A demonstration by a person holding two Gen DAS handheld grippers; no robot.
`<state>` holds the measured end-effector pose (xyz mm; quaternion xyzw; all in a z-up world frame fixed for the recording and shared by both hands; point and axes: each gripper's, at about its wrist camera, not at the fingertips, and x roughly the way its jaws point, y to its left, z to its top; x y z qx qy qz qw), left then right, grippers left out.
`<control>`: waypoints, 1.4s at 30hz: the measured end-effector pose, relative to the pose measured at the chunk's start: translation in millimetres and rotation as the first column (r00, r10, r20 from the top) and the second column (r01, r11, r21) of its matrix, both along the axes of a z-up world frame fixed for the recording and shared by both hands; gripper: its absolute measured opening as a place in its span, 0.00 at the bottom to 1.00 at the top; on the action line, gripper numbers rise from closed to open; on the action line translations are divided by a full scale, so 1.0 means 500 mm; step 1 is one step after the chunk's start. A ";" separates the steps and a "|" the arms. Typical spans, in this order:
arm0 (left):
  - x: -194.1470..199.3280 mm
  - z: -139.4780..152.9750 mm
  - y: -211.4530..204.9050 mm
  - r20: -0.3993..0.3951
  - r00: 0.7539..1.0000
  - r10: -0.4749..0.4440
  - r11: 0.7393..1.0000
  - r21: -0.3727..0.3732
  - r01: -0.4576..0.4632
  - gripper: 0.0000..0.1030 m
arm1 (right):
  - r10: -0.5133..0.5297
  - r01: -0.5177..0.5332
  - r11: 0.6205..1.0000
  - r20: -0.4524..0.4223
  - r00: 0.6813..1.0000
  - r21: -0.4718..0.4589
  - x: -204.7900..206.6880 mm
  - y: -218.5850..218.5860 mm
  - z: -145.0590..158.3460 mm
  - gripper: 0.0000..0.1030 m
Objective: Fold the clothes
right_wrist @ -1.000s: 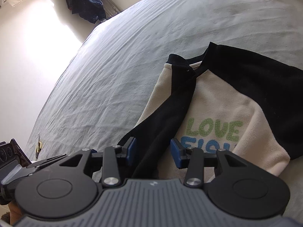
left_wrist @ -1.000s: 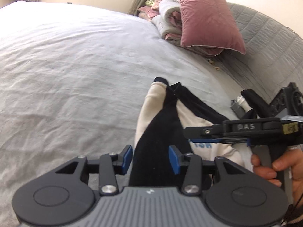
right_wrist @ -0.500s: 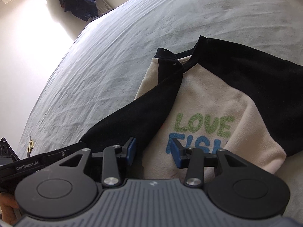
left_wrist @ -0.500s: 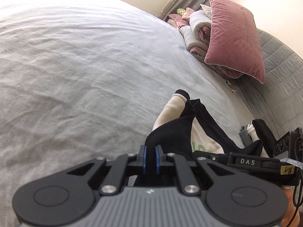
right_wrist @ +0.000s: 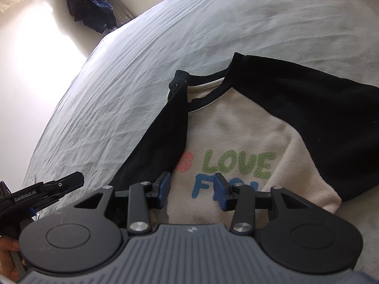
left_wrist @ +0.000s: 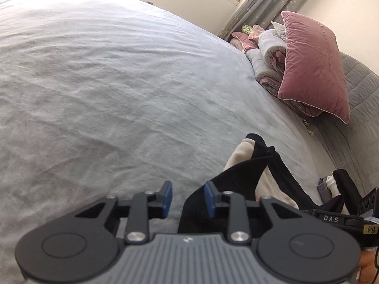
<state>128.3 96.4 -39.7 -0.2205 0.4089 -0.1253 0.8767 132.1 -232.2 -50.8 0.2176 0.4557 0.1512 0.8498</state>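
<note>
Lying on the grey bedsheet (right_wrist: 165,47), the raglan sweatshirt (right_wrist: 236,137) has its print partly hidden behind the right gripper (right_wrist: 193,188). Both that and the left gripper (left_wrist: 187,200) gape, holding nothing.

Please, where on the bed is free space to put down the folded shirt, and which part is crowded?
The grey bedsheet lies bare left of the shirt, out to the bed's far edge. Beyond the collar it is bare too. Crowded: the headboard side, with the pink pillow, rolled bedding and small clothes.

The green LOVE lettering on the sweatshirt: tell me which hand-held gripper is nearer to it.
Right. The right hand-held gripper hovers open just below the LOVE lettering; the left hand-held gripper sits off to the side, beyond the black sleeve.
</note>
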 end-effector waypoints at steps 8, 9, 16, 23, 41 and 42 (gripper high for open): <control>0.013 -0.043 -0.039 -0.092 0.995 -0.037 0.997 0.070 0.043 0.04 | -0.015 0.015 1.000 -0.017 1.000 -0.002 0.004 -0.003 -0.012 0.43; 0.013 -0.033 -0.033 -0.079 0.997 -0.015 0.995 0.095 0.022 0.03 | -0.015 0.015 1.000 -0.015 1.000 -0.004 0.005 -0.003 -0.012 0.43; 0.015 0.036 0.008 0.023 0.991 0.130 0.957 0.260 -0.131 0.03 | -0.019 0.019 1.000 -0.002 1.000 -0.025 0.010 -0.009 -0.009 0.43; 0.062 0.033 0.068 0.032 0.976 0.217 0.872 0.444 -0.209 0.03 | -0.056 0.058 0.996 0.033 0.998 -0.061 0.031 -0.049 0.005 0.43; 0.227 -0.036 -0.049 -0.047 0.995 -0.091 0.874 0.475 0.102 0.41 | -0.003 0.064 0.910 0.147 0.989 -0.411 0.155 -0.119 -0.005 0.43; 0.227 -0.040 -0.055 -0.050 0.994 -0.098 0.868 0.484 0.110 0.41 | 0.004 0.061 0.897 0.146 0.989 -0.438 0.162 -0.116 -0.014 0.43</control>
